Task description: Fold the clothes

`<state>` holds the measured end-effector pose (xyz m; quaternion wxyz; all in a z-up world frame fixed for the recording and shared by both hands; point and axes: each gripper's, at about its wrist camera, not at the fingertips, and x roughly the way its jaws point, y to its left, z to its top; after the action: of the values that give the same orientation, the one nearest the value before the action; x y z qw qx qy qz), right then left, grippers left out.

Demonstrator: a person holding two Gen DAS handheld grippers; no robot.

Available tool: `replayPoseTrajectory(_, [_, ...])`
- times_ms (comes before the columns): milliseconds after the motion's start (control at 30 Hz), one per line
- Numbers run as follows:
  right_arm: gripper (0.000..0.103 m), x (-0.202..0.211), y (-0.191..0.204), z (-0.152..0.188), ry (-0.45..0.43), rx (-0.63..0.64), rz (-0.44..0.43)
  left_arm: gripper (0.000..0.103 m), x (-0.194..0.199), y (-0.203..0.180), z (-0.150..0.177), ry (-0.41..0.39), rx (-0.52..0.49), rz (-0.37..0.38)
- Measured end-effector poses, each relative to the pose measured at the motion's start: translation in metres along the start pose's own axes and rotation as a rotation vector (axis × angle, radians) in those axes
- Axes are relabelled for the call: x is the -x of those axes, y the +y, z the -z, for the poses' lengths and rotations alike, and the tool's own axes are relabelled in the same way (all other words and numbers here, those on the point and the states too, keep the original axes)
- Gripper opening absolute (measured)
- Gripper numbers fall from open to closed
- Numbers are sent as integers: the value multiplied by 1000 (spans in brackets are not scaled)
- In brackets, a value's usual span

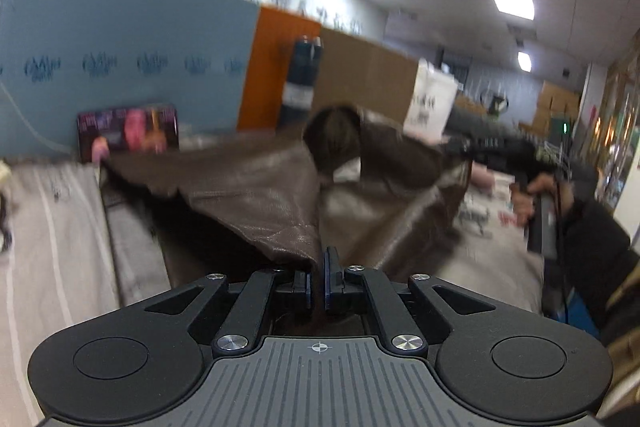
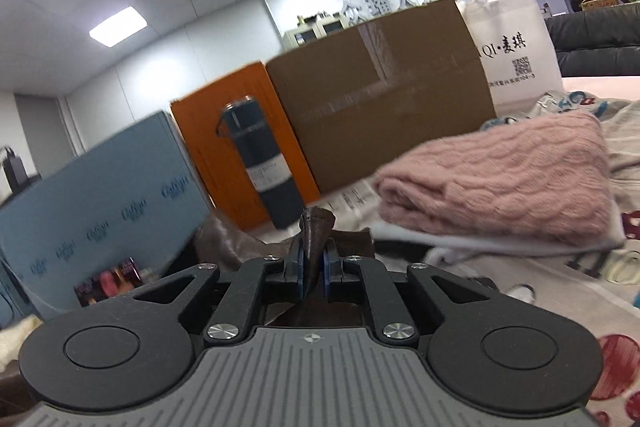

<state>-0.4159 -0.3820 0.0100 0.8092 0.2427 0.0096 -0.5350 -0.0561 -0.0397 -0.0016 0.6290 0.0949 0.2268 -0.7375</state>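
Left tongs [image 1: 319,277]: closed on an edge of the brown leather jacket [image 1: 256,199]; the pinched fold disappears between the blue pads. Jacket: held up above the striped grey sheet [image 1: 52,227], spread wide, collar and lining blurred by motion; its lower part is hidden behind the gripper body.

Right tongs [image 2: 313,269]: clamped on another fold of the same jacket [image 2: 314,227], which pokes up in a point between the pads; the rest of the garment is mostly out of sight below. In the left view the right tongs [image 1: 466,149] are a dark blur at the jacket's far edge.

Pink knitted sweater [image 2: 496,175]: folded, resting on patterned bedding [image 2: 592,267], right of the grip. Behind: cardboard box [image 2: 380,99], orange panel [image 2: 200,147], dark blue flask [image 2: 260,163], white bag [image 2: 516,47] with partly legible print.
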Motion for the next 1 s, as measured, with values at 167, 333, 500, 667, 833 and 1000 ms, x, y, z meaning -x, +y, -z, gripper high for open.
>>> replayPoseTrajectory(167, [53, 18, -20, 2, -2, 5, 148, 31, -17, 16, -4, 96, 3, 1])
replayPoseTrajectory(333, [81, 38, -24, -13, -59, 6, 158, 92, -18, 54, -20, -30, 117, -8])
replayPoseTrajectory(500, [89, 35, -5, -31, -82, 36, 101, 97, -26, 93, -43, -124, 272, -40])
replayPoseTrajectory(667, [92, 5, 30, -48, -27, 68, 15, 97, -51, 136, -68, -144, 439, -90])
replayPoseTrajectory(833, [97, -42, 67, -44, 54, 152, 13, 97, -87, 184, -74, -123, 637, -108])
replayPoseTrajectory(1000, [98, -89, 104, -39, 136, 237, 12, 96, -110, 207, -66, -113, 725, -92])
